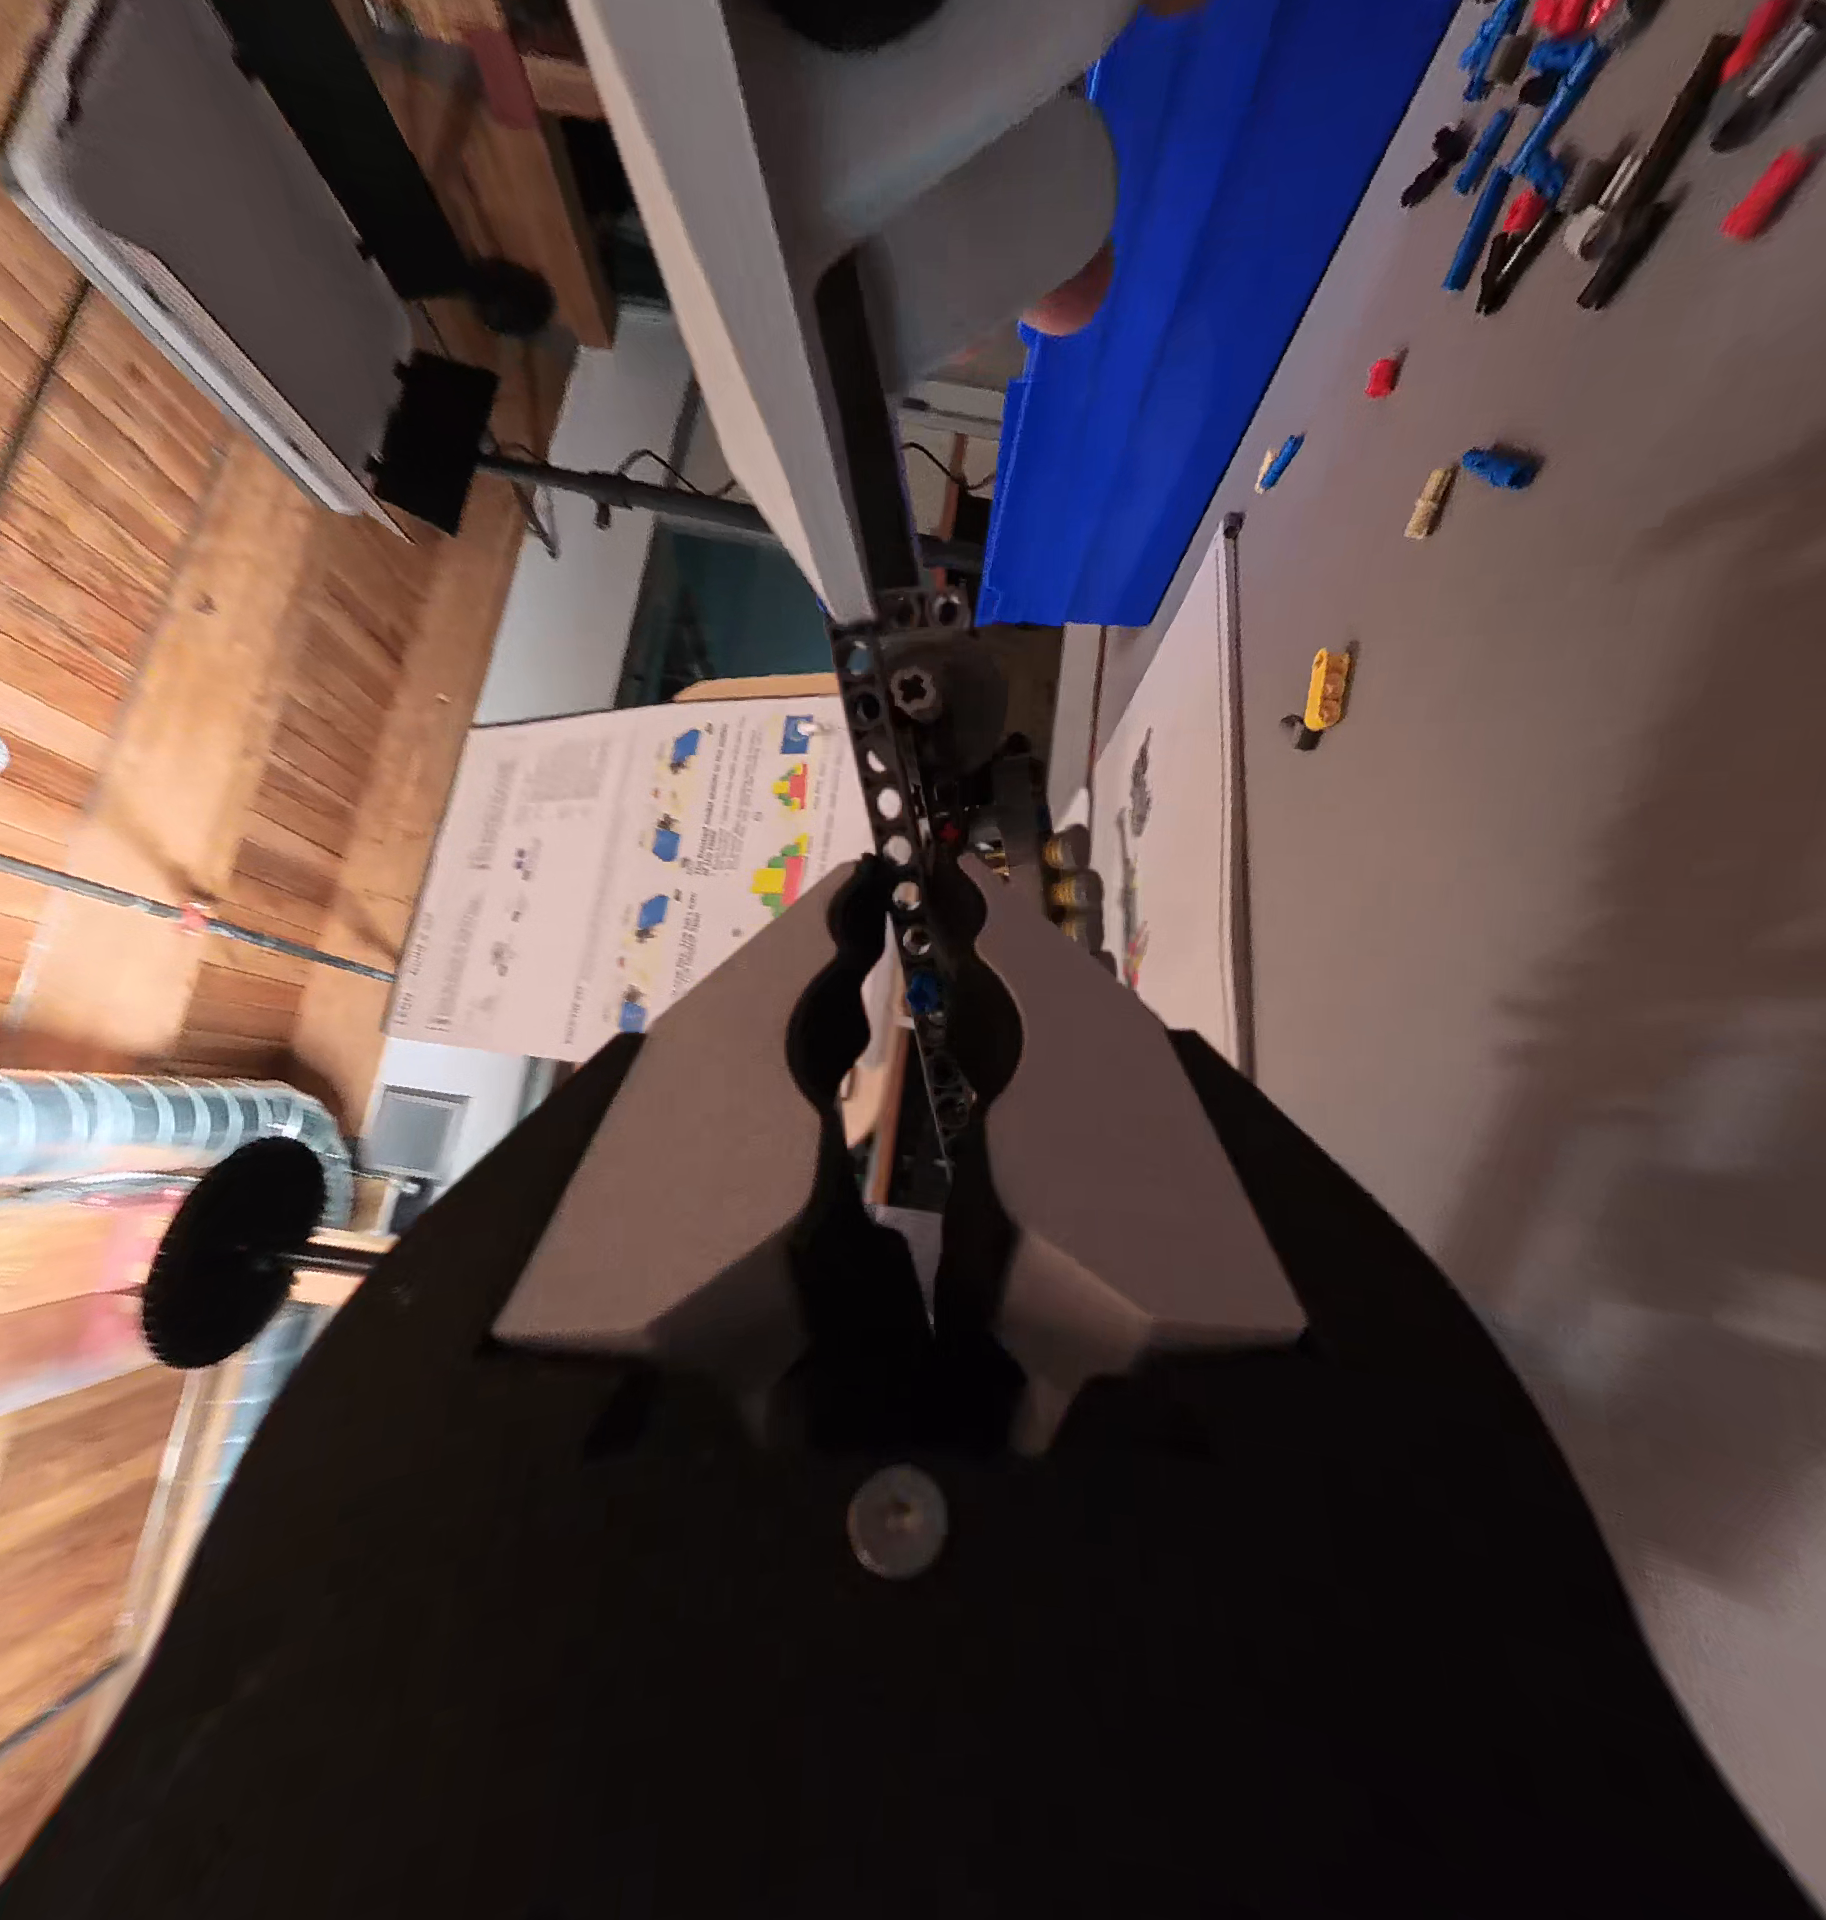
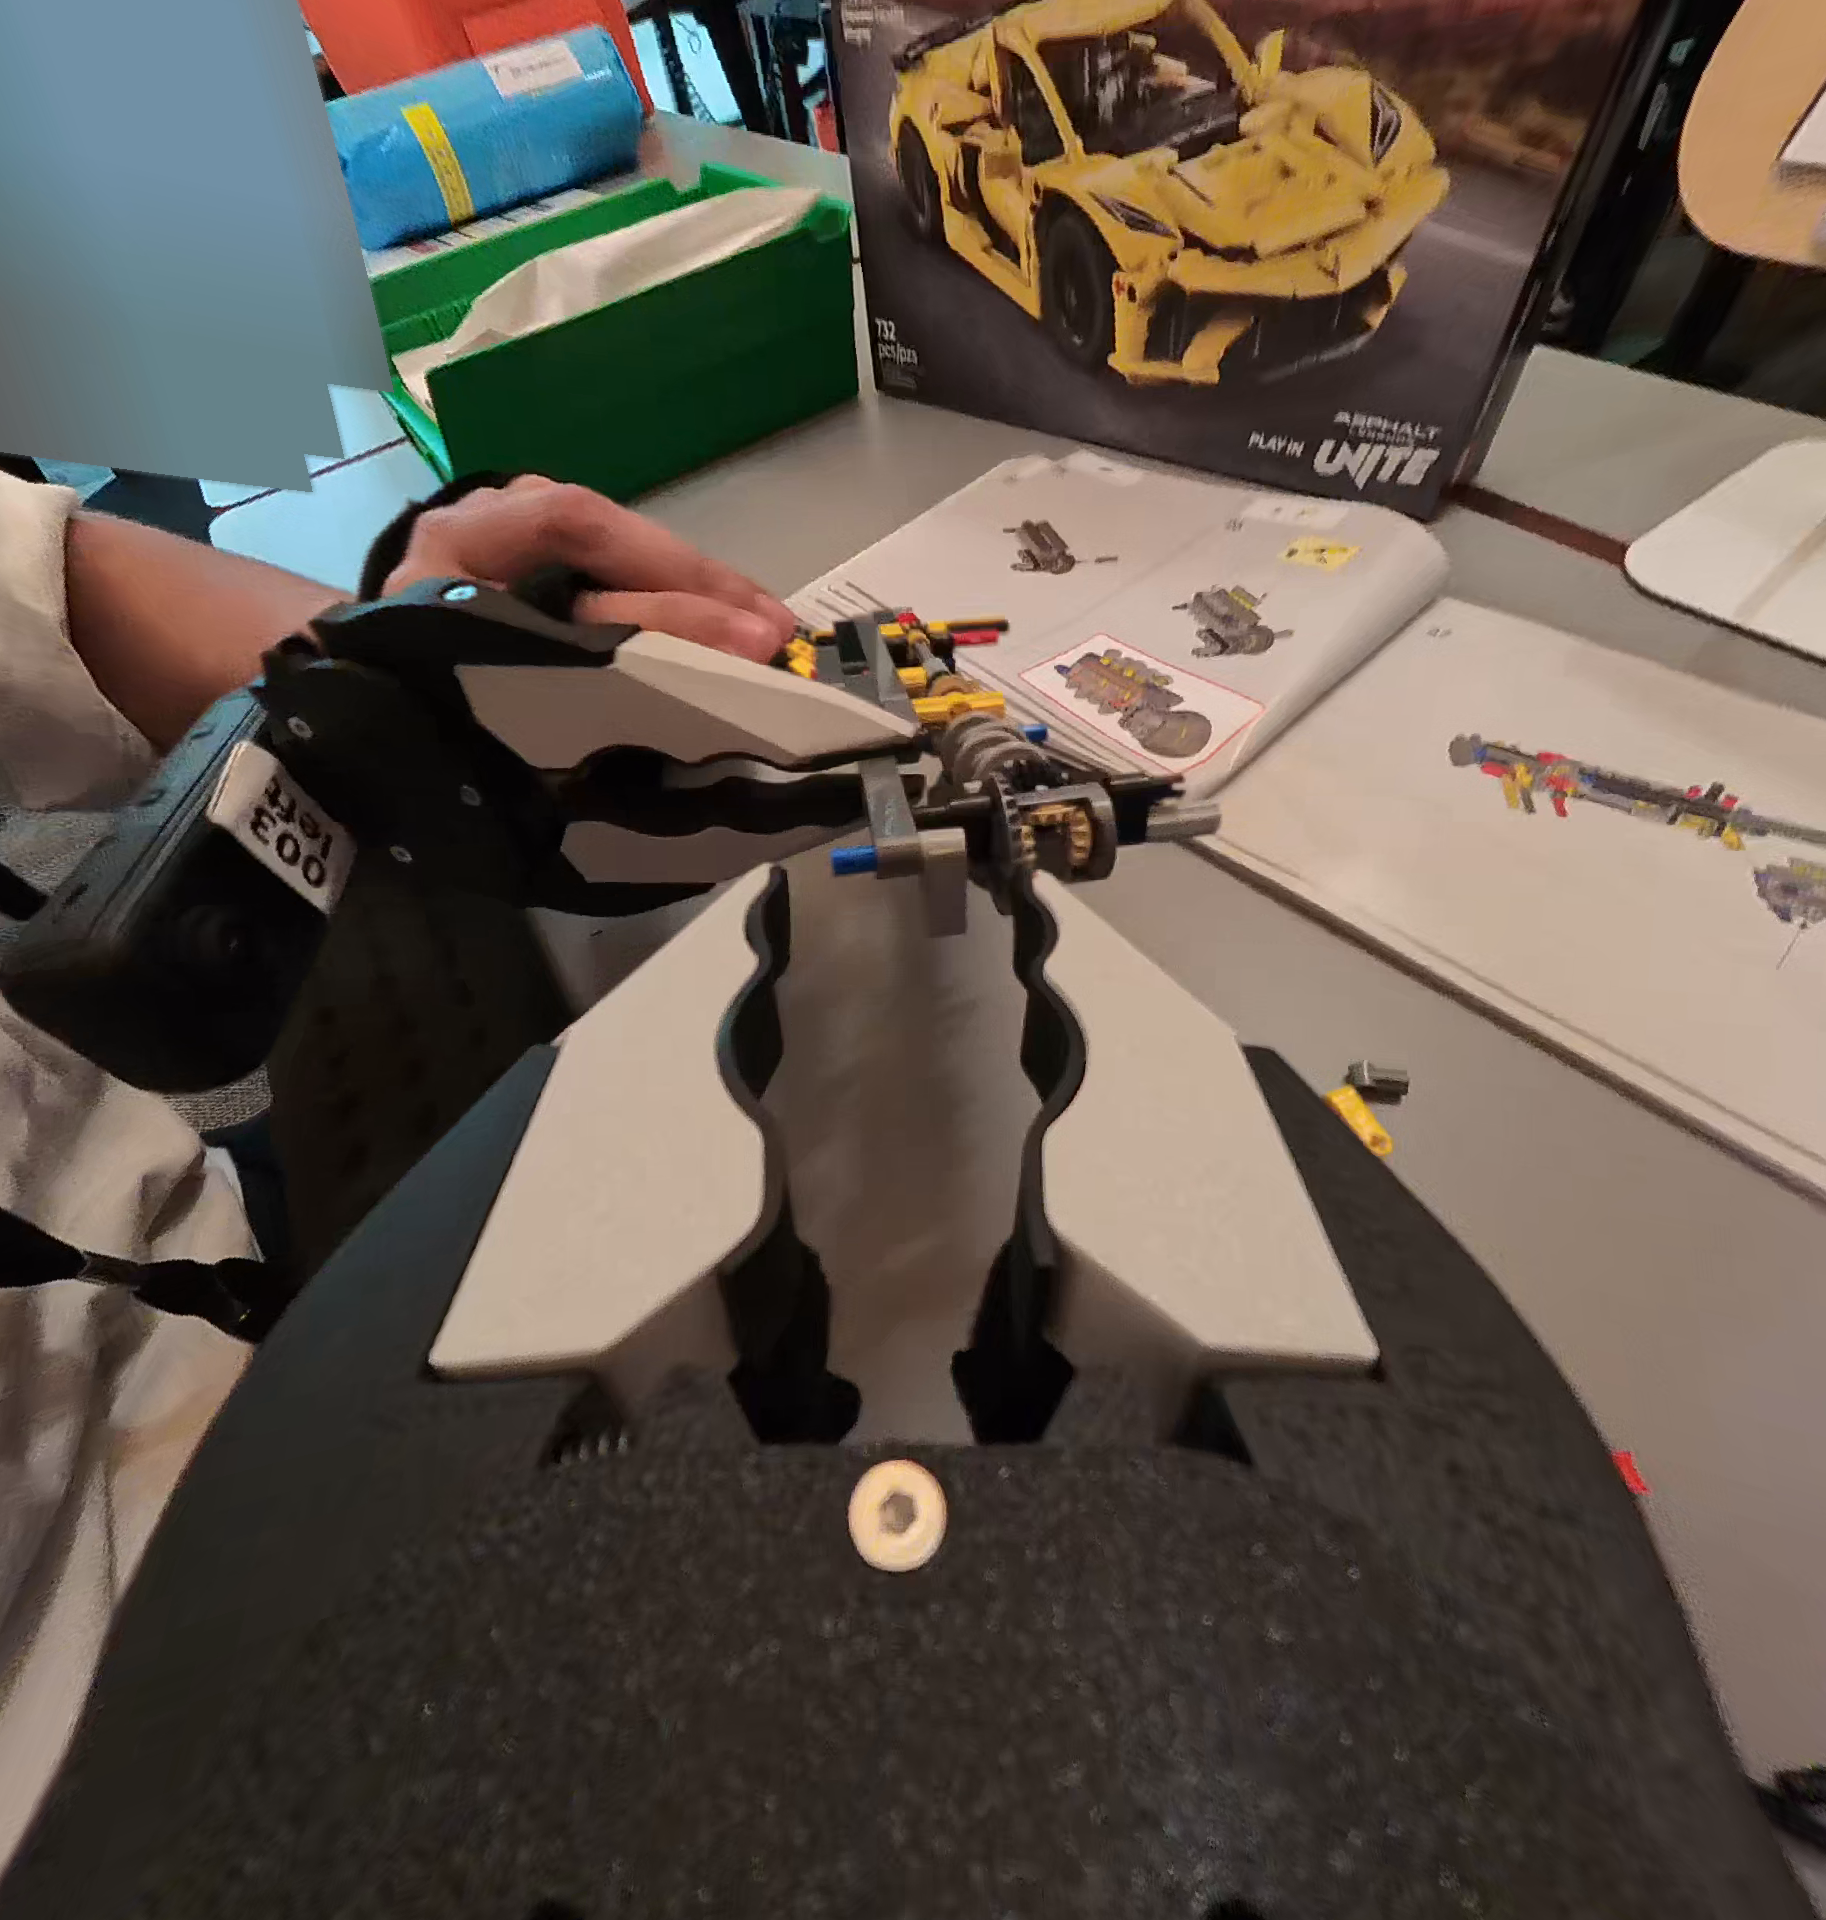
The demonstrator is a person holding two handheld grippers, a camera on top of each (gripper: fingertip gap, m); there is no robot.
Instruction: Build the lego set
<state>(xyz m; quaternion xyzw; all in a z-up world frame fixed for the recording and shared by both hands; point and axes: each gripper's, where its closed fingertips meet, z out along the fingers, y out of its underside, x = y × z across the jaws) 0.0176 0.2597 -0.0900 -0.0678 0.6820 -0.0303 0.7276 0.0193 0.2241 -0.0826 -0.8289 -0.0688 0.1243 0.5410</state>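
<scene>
The partly built lego assembly [image 2: 992, 769], dark grey beams with yellow and black gears, is held above the grey table. My left gripper [image 2: 878, 774] comes in from the left and is shut on it. In the left wrist view my left gripper [image 1: 914, 883] clamps a long dark holed beam [image 1: 883, 769] of the assembly. My right gripper [image 2: 904, 914] is open just below the assembly, and a light grey piece [image 2: 935, 873] hangs between its fingertips. Its fingers [image 1: 763, 312] show in the left wrist view, reaching the beam's far end.
The set's box with a yellow car [image 2: 1200, 260] stands at the back. An open instruction booklet [image 2: 1148, 603] and a printed sheet [image 2: 1615, 831] lie on the table. A green bin [image 2: 660, 364], a blue bin [image 1: 1200, 312] and several loose parts [image 1: 1563, 156] are around. A small yellow piece [image 2: 1361, 1117] lies near. My right fingertips sit around 5 cm from my left ones.
</scene>
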